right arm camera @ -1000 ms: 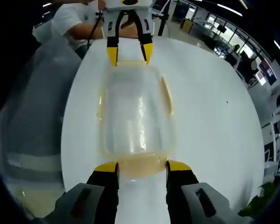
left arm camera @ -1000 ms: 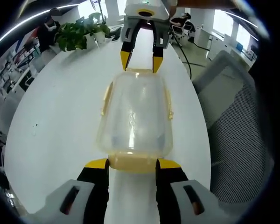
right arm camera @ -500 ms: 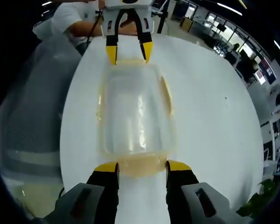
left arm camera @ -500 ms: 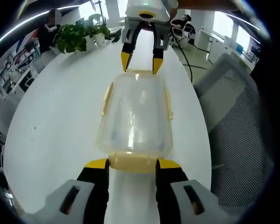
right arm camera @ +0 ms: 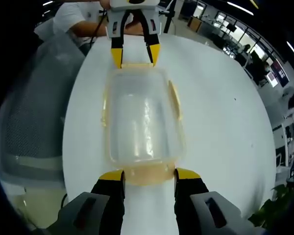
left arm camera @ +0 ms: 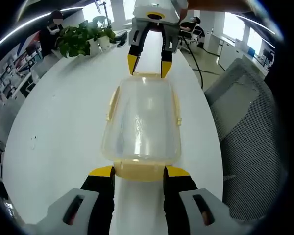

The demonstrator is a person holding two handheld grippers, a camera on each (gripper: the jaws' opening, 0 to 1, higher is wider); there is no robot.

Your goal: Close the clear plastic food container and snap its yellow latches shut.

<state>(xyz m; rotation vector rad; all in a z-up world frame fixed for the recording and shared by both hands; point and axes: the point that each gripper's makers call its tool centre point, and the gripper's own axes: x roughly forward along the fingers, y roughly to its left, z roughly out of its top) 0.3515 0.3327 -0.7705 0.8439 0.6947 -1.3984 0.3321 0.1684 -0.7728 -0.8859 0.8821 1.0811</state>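
both grippers' jaws bracket the end latches of the container (left arm camera: 141, 120).

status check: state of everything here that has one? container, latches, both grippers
clear container: lid on, lying on the white table, held between the grippers at its two ends.
end latches: each sits between a gripper's jaws; snapped or not, cannot tell.
side latches: flared outward, look unsnapped.
left gripper: jaws on either side of the near end latch.
right gripper: jaws on either side of the opposite end latch.
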